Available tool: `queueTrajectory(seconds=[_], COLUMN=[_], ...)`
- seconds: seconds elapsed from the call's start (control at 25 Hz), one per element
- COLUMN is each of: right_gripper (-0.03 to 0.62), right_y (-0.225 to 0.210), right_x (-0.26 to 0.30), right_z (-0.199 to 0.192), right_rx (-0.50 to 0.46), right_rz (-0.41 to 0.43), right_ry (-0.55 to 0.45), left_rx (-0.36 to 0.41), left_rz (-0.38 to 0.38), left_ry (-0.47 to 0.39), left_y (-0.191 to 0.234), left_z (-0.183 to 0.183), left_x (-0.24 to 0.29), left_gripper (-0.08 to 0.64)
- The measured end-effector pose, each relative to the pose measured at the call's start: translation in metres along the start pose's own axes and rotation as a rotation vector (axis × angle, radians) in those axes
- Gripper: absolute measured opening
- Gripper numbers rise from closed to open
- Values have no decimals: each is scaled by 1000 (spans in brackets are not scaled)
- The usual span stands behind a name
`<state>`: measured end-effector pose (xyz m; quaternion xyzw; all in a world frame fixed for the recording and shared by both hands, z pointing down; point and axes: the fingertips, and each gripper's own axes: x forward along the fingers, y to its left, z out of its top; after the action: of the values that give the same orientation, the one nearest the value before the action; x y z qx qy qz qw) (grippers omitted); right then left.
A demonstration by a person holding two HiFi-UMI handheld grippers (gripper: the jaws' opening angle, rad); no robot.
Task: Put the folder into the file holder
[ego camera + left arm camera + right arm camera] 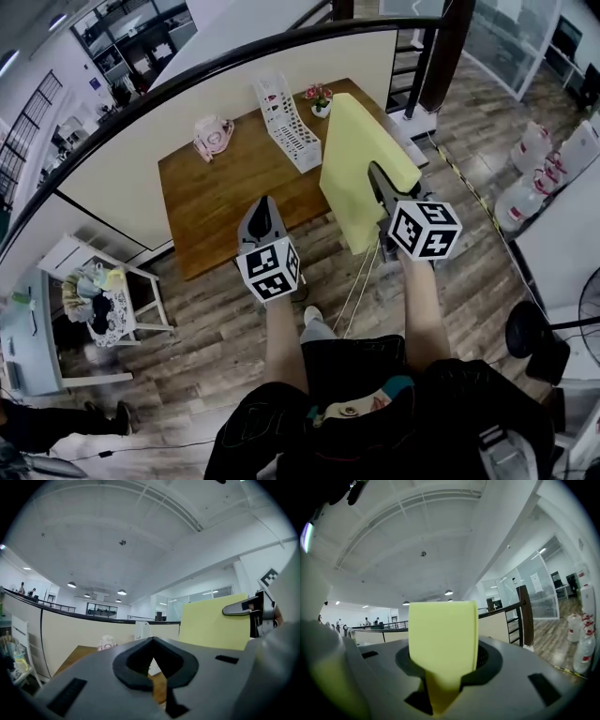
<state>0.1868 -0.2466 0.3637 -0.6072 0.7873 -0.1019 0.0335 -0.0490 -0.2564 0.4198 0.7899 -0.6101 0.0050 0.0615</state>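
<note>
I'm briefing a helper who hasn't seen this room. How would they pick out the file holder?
Find the brown wooden table against the curved cream partition. Near its far edge stands the file holder, between a pink object on its left and a small pot of pink flowers on its right. It alone is a tall white rack with rows of slots.

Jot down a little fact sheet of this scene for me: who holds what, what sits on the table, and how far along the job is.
Right gripper: shut on the yellow folder, which stands upright in the air
Left gripper: jaws together, holding nothing
File holder: white, standing on the wooden table, no folder in it
Also on the table: pink object, small pot of flowers
Progress: folder not yet in the holder
</note>
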Motion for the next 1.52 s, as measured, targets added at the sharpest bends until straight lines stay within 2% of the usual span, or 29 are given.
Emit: queueTrajectory(seconds=[0.2, 0.4, 0.6, 0.88, 1.16, 1.52], right_gripper=[160, 161, 161, 160, 160, 160], right_y=[-2, 13, 27, 36, 33, 32], right_x=[47, 99, 137, 170, 209, 272], right_z=[32, 55, 57, 64, 63, 66], right_rx=[-21, -37, -74, -102, -106, -97], right_rz=[-16, -10, 0, -9, 9, 78], right_ry=[-28, -74, -65, -76, -61, -58], left_rx=[-5, 2, -80, -54, -56, 5], left_rz=[-47, -45, -49, -106, -76, -34], left_ry=[-36, -73, -79, -73, -71, -93], left_y=[9, 45, 78, 82, 99, 113], left_z=[29, 52, 53, 49, 48, 69], left_x=[52, 91, 116, 144, 170, 214], left_gripper=[0, 1, 0, 0, 0, 0])
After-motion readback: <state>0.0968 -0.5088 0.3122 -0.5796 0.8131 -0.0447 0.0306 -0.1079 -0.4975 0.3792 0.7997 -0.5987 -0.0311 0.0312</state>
